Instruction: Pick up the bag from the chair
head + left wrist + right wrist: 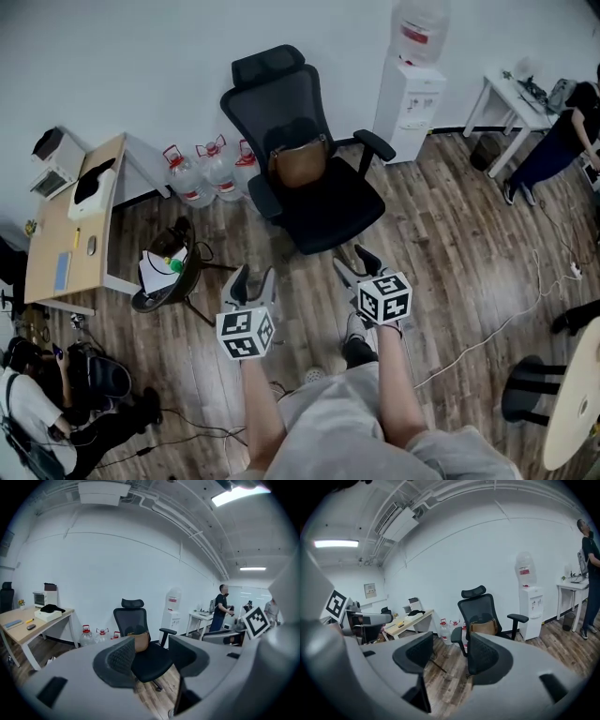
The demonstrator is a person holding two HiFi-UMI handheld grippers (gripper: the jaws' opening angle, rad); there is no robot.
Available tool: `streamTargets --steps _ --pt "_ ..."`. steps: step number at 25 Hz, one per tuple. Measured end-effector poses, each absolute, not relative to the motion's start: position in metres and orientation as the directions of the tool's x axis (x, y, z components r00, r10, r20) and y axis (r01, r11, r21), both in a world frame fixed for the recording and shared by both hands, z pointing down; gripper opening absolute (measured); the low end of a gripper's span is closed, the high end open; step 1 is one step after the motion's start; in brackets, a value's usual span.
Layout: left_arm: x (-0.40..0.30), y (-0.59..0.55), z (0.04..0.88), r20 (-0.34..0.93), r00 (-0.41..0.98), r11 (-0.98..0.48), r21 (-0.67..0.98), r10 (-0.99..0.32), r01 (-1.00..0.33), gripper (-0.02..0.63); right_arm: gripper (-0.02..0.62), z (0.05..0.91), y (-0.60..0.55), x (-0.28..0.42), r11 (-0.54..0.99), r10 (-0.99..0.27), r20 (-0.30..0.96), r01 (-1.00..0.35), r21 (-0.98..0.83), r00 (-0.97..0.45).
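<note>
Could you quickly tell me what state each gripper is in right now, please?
Left gripper: open, holding nothing.
Right gripper: open, holding nothing.

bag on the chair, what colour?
Brown, tan-leather look. The bag sits against the black chair's backrest; clearest in the head view.
</note>
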State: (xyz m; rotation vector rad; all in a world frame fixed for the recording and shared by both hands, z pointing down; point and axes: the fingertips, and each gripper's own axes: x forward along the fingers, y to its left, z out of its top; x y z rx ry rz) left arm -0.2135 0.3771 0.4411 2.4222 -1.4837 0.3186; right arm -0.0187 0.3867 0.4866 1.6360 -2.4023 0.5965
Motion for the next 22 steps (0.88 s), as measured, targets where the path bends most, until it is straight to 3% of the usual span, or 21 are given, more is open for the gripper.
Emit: streamTargets --steps 17,22 --pt "-0.078 0.267 0.472 0.402 0.366 -0.34 0.137 -0.839 -0.93 0.215 0.25 0.528 0.262 0.123 0.348 -0.794 0.37 -0.859 -0.375 -0.483" --pt "-0.043 0.258 0.485 0.458 0.411 -0.434 0.059 -0.788 -0.899 0.21 0.249 0.543 0.249 0.145 0.326 -0.787 0.362 -0.834 -0.445 -0.5"
